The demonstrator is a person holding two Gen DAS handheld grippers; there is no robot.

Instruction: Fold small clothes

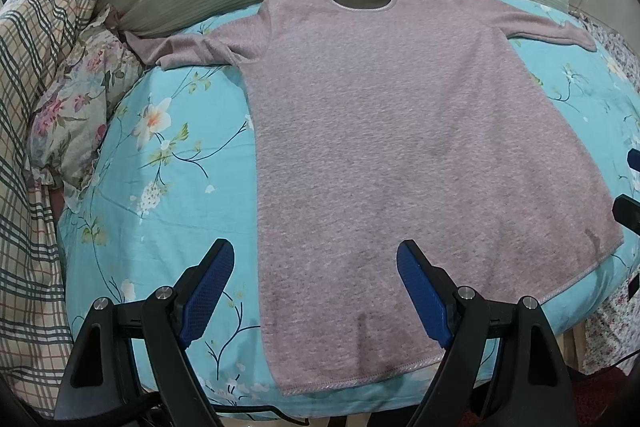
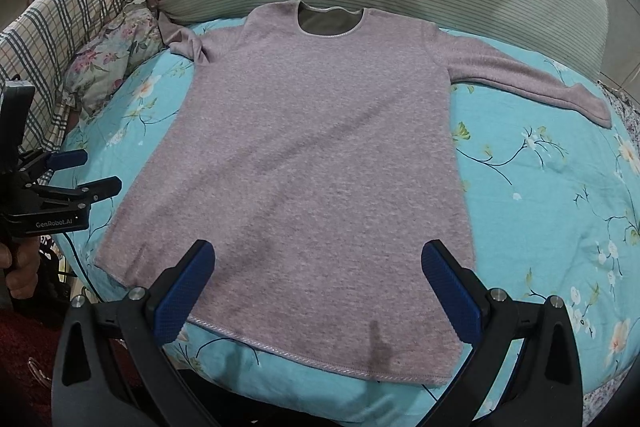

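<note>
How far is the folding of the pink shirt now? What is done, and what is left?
Done: the pink long-sleeved shirt lies spread flat on the floral sheet, both sleeves out to the sides. In hand: nothing; the left hand-held gripper and right hand-held gripper hover open over the hem, holding no cloth. Left: every fold, since no sleeve or hem is turned in yet.

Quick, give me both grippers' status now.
Left gripper: jaws open, holding nothing, above the pink top's hem.
Right gripper: jaws open, holding nothing, also above the hem.
</note>
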